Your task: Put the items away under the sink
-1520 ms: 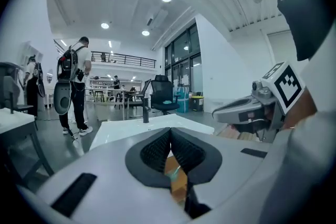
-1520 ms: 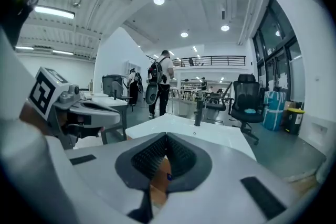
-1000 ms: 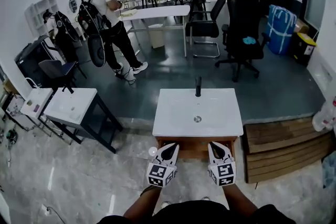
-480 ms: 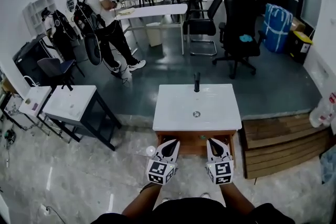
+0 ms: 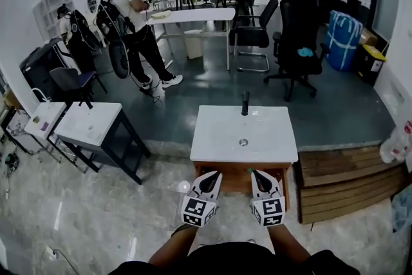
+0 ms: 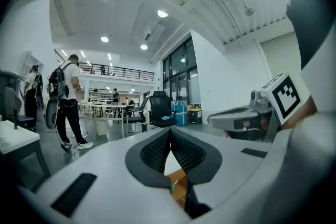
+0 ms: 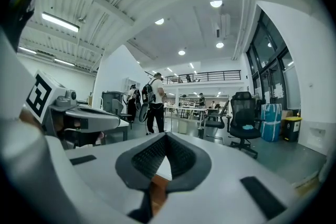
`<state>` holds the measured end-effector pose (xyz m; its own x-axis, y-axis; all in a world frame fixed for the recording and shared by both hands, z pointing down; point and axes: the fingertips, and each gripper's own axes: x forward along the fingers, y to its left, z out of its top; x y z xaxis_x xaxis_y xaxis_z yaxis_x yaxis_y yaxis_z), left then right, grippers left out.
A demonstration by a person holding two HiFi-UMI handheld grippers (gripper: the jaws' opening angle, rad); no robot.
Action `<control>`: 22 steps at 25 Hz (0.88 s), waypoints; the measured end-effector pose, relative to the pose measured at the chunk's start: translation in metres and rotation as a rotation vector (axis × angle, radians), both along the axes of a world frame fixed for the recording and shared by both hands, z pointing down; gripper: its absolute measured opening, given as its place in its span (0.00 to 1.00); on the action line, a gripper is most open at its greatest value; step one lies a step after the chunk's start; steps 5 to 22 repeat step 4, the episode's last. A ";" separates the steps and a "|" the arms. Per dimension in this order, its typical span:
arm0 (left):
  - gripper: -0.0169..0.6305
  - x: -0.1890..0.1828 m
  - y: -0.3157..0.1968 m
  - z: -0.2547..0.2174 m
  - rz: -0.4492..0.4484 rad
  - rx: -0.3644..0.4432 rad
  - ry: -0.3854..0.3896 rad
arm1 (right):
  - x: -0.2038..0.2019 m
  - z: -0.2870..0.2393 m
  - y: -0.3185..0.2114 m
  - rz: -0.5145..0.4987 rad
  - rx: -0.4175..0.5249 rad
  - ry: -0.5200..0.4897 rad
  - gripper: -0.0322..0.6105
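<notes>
Workshop floor: left claw (image 5: 214,176) and right claw (image 5: 255,173) pressed together, empty — closed tips could bump the sink cabinet (image 5: 235,181).

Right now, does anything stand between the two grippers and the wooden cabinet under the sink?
Nothing visible does. The left gripper and right gripper, both shut and empty, point straight at the cabinet below the sink, with no object between.

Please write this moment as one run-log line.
left gripper: shut, empty | right gripper: shut, empty | both facing wooden cabinet under sink
</notes>
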<state>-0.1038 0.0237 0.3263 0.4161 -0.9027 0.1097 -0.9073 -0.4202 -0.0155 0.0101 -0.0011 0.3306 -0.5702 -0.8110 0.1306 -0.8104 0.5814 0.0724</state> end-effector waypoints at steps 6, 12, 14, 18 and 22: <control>0.06 -0.007 0.000 -0.003 -0.021 0.007 0.001 | 0.001 0.001 -0.002 0.006 0.000 0.006 0.08; 0.06 -0.007 0.000 -0.003 -0.021 0.007 0.001 | 0.001 0.001 -0.002 0.006 0.000 0.006 0.08; 0.06 -0.007 0.000 -0.003 -0.021 0.007 0.001 | 0.001 0.001 -0.002 0.006 0.000 0.006 0.08; 0.06 -0.007 0.000 -0.003 -0.021 0.007 0.001 | 0.001 0.001 -0.002 0.006 0.000 0.006 0.08; 0.06 -0.007 0.000 -0.003 -0.021 0.007 0.001 | 0.001 0.001 -0.002 0.006 0.000 0.006 0.08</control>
